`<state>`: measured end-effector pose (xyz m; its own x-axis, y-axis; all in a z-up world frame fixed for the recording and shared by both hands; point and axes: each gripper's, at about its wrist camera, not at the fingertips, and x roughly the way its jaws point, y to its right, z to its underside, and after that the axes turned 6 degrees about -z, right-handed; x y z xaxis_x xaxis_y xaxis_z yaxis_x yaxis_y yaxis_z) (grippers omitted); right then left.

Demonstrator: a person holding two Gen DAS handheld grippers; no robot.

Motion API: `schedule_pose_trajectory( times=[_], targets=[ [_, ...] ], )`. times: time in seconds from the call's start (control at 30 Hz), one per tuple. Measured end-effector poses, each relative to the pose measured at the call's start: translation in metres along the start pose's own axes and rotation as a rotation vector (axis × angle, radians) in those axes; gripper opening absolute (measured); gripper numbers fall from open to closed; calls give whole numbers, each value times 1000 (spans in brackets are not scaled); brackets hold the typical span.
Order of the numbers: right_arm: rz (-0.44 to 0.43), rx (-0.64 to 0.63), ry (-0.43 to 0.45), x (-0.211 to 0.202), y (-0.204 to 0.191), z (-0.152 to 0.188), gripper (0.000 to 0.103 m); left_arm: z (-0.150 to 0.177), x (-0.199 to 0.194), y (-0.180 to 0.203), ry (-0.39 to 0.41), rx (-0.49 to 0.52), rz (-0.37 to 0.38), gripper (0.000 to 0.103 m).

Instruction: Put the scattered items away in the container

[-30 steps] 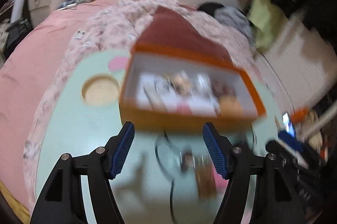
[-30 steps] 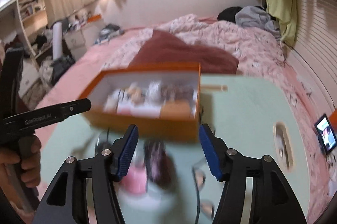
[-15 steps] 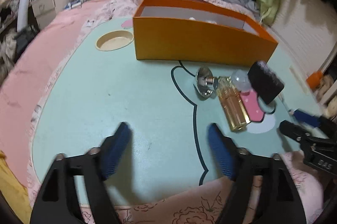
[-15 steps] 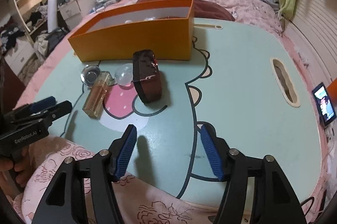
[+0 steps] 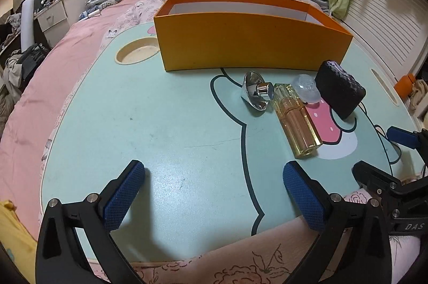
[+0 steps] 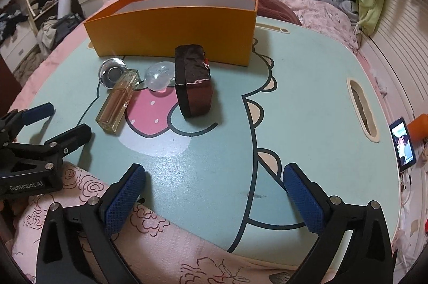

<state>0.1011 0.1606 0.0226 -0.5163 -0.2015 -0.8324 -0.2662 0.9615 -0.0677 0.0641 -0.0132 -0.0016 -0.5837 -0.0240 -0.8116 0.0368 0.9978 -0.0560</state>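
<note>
While both of my hand-held grippers are spreading their jaws wide with nothing between them, the scattered items lie in a cluster just in front of the orange container (image 5: 251,43). Nearest that container's front wall sit the silver cap (image 5: 254,91) and the clear round lid (image 5: 306,87). The perfume bottle (image 5: 297,121) lies flat, its long axis running from the container toward me. The black case (image 5: 339,88) lies beside it. My left hand-held gripper (image 5: 214,193) has the bottle ahead and to its right; my right hand-held gripper (image 6: 214,193) has it ahead and to its left. I judge the left nearer.
</note>
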Motion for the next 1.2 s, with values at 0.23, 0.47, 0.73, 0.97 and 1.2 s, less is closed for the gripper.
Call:
schedule_pose_trajectory(
  times=[0.23,0.47,0.73,0.97,1.2],
  targets=[
    [-4,-4,-1,1,2,-1,103,-1,0,3,-7,4,2,103],
    [-9,-14,-11,2,1,-3,103,0,-2,0,-9,5,4,103],
    [-10,-14,-8,1,2,-3,103,1,-2,-1,-11,9,7,103],
    [-9,-15,-11,1,2,-5,103,0,-1,-1,-14,11,9,103],
    [-3,-15,-31,0,-1,-6,103,2,-1,-5,-5,0,1,103]
  ],
)
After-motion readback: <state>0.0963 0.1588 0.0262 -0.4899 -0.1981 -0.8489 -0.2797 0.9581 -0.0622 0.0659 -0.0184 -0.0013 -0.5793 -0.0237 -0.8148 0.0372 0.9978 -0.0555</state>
